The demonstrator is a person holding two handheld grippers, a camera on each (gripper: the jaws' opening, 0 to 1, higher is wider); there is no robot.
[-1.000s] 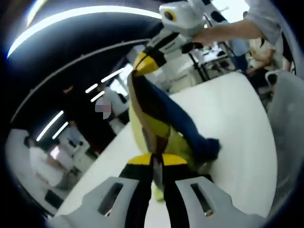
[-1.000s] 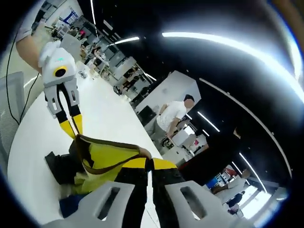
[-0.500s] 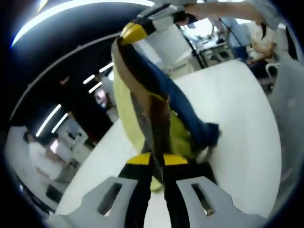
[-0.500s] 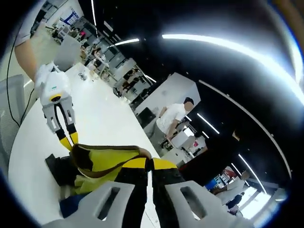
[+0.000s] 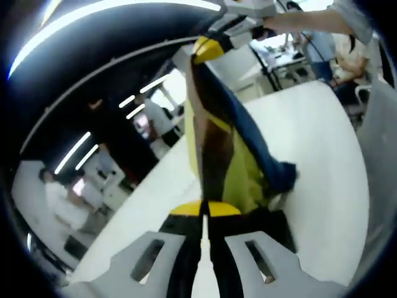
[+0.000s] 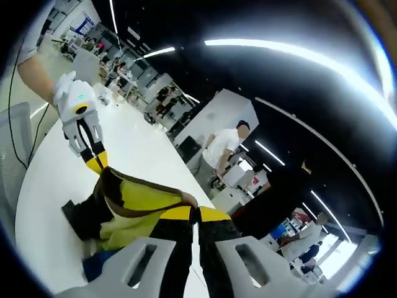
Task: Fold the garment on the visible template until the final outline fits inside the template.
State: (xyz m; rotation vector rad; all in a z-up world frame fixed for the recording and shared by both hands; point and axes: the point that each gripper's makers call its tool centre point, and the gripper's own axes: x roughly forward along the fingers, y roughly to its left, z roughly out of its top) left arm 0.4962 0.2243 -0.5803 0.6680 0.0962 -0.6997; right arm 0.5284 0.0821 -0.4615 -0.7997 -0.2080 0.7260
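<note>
**Garment held aloft between both claws, fold not yet started**

Left claw point(image 5: 205, 211): yellow tips pinched together on one edge of the garment point(image 5: 223, 149). Right claw point(image 6: 196, 214): likewise clamped on another edge of the garment point(image 6: 133, 202). Each claw also seen from the other's camera: right claw point(image 5: 208, 48) at the far top of the left gripper view, left claw point(image 6: 96, 162) at far left of the right gripper view, both gripping cloth.

Garment: yellow-green body with brown trim and a dark blue part. Stretched taut between the two claws, upper span lifted clear, lower blue end trailing down and resting bunched on the white counter point(image 5: 322, 155).

Template: not made out on the counter from these angles; cannot tell where it lies.

Step judged: lift-and-spread ahead of laying flat. No fold made so far.

Next move calls for: lowering both claws together while keeping tension, so the cloth lands flat and unbunched; trailing blue end needs straightening first or it will crease under.

Background: people point(image 6: 220, 149) standing far behind the counter.
</note>
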